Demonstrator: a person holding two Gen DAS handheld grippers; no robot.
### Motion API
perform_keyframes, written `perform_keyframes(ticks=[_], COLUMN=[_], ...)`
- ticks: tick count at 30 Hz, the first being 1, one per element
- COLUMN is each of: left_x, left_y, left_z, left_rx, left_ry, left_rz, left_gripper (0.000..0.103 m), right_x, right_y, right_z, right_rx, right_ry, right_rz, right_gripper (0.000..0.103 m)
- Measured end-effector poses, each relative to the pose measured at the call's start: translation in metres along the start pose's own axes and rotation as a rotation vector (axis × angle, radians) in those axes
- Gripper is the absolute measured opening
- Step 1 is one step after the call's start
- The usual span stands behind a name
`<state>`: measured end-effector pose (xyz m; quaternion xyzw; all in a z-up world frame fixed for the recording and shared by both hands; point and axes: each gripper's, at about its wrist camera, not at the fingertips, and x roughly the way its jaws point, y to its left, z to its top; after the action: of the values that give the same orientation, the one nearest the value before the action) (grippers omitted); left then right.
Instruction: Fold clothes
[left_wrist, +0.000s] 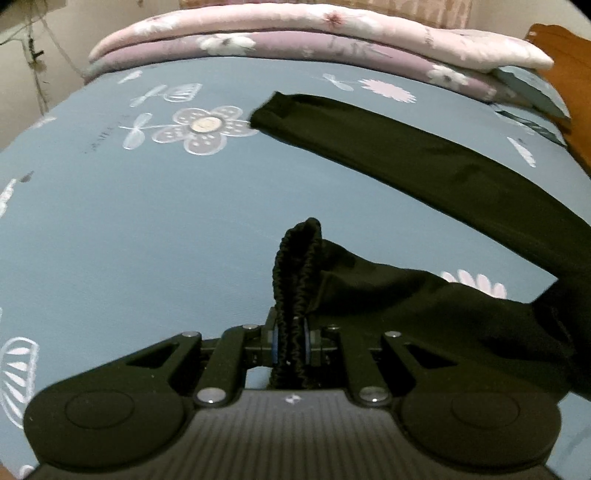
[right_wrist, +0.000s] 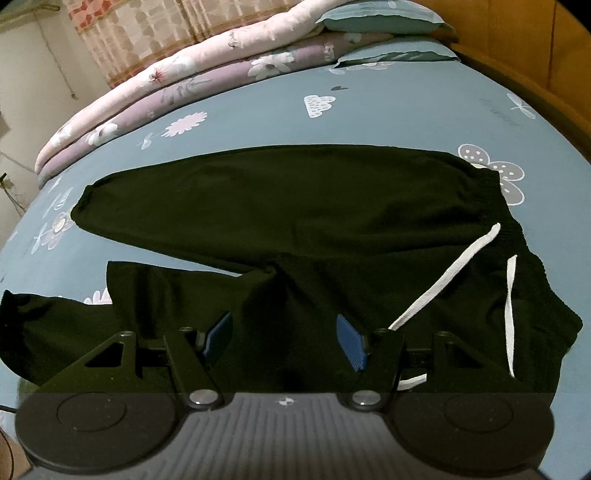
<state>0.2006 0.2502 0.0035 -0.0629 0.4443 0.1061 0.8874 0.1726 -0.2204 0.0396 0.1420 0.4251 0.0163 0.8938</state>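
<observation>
1. Left wrist view: the left gripper is clamped nearly closed on the ribbed elastic cuff of one leg of the black trousers. The cuff stands up out of the jaws, raised off the bed.
2. Same view: the other leg lies flat, its long axis running from the lower right up to a cuffed end at upper centre, beside a printed flower on the blue sheet.
3. Same view: wide bare sheet to the left of the held cuff (ample room that side). A folded pink and mauve quilt lines the far edge.
4. Right wrist view: the right gripper stands open above the crotch area, blue pads well apart with black fabric showing between them; nothing is gripped.
5. Same view: the trousers lie across the sheet, waistband right, leg ends left. White drawstring trails over the waist area.
6. Same view: a wooden bed frame bounds the far right; curtain behind the quilt.
</observation>
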Motion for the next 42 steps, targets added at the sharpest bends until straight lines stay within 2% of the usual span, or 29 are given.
perform_keyframes(ticks=[8, 15, 23, 30, 34, 38, 42], left_x=[-0.002, -0.006, -0.029, -0.003, 0.009, 0.023, 0.043], left_y=[0.038, 0.054, 0.061, 0.067, 0.073, 0.084, 0.082], left_z=[0.007, 0.005, 0.027, 0.032, 0.022, 0.008, 0.004], left_rx=[-0.047, -0.057, -0.036, -0.045, -0.044, -0.076, -0.060], left_ry=[0.009, 0.026, -0.031, 0.069, 0.167, 0.240, 0.290], left_rz=[0.105, 0.132, 0.149, 0.189, 0.215, 0.244, 0.264], left_gripper=[0.011, 0.012, 0.013, 0.015, 0.016, 0.019, 0.020], right_x=[0.003, 0.004, -0.003, -0.007, -0.007, -0.005, -0.005], right_y=[0.000, 0.000, -0.022, -0.029, -0.039, -0.051, -0.056], right_z=[0.001, 0.001, 0.002, -0.004, -0.007, -0.008, -0.008], right_rx=[0.001, -0.033, -0.007, 0.004, 0.029, 0.054, 0.060], right_ry=[0.009, 0.018, 0.010, 0.009, 0.012, 0.017, 0.015], right_rz=[-0.011, -0.061, -0.123, -0.137, -0.154, -0.171, -0.177], right_gripper=[0.067, 0.067, 0.067, 0.067, 0.067, 0.067, 0.067])
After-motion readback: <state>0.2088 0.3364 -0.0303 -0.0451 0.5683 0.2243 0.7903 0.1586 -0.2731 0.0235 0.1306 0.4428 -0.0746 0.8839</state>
